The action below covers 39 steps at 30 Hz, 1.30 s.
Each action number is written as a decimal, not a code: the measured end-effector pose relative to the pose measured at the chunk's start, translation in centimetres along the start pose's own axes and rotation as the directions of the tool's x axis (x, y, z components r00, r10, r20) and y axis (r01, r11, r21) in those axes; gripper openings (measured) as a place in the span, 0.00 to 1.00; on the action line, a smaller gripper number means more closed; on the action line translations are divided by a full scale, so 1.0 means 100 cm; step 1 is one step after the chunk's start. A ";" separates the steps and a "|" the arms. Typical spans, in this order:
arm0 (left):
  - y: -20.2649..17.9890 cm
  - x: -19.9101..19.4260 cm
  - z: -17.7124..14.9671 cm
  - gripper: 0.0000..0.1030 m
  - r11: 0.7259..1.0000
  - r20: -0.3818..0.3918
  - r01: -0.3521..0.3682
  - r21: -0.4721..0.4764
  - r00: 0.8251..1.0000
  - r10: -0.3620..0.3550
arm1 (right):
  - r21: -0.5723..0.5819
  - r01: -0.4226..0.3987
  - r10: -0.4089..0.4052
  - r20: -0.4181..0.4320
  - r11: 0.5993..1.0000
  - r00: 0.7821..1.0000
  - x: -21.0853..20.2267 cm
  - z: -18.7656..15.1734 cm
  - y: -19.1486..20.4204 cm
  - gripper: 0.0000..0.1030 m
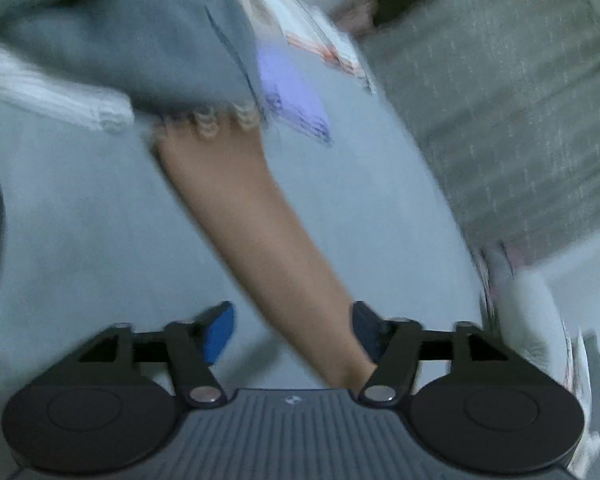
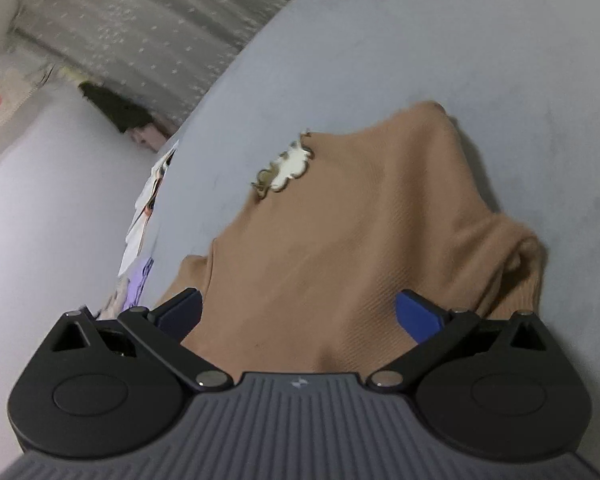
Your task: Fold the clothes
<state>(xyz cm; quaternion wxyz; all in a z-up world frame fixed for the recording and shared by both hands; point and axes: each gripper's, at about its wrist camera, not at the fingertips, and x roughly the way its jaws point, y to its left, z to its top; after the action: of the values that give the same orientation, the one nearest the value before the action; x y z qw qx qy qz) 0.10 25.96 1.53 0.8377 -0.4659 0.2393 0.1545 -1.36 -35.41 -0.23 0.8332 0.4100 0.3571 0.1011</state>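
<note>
My right gripper [image 2: 300,316] and left gripper [image 1: 292,330] both gape, holding nothing; the tan knit top [image 2: 340,240] looks soft and floppy, so I'd pinch its hem corners.

A pale grey-blue bed [image 2: 380,40] spreads ahead of the right gripper under dim, cool light. Beyond its edge, up to that gripper's left, a grey speckled curtain [image 2: 148,28] hangs beside a white wall [image 2: 40,208].

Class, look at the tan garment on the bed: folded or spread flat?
Folded: the tan garment lies as a narrow doubled strip with bunched edges on the grey sheet.
</note>
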 end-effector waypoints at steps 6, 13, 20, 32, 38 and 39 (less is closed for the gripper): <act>0.019 0.023 0.029 0.78 0.997 0.097 -0.073 -0.013 0.993 0.074 | -0.019 -0.013 0.013 0.028 1.000 1.000 -0.016 -0.010 0.003 1.00; 0.006 0.043 0.032 0.16 0.980 0.114 -0.098 0.175 0.990 0.079 | -0.013 -0.002 0.002 0.033 1.000 0.999 -0.008 -0.014 0.003 1.00; -0.014 0.019 0.031 0.08 0.981 0.129 0.087 0.172 0.986 -0.110 | -0.001 -0.016 0.016 0.043 1.000 0.999 -0.008 -0.011 0.003 1.00; -0.155 -0.061 -0.001 0.08 0.857 0.092 0.401 0.323 0.888 -0.450 | 0.077 -0.055 0.047 0.101 0.996 0.994 -0.019 -0.003 -0.001 1.00; -0.279 -0.087 -0.076 0.08 0.651 -0.114 0.558 0.514 0.798 -0.592 | 0.169 -0.103 0.077 0.157 0.980 0.985 -0.036 0.006 -0.014 1.00; -0.296 -0.093 -0.096 0.08 0.606 -0.172 0.596 0.527 0.773 -0.611 | 0.185 -0.113 0.082 0.166 0.976 0.983 -0.040 0.008 -0.018 1.00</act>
<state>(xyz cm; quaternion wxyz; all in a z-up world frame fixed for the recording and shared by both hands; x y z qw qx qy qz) 4.14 2.13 23.17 0.9404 -0.2537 0.0916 -0.2069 -3.95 -38.85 0.78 0.8087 0.5130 0.2779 0.0741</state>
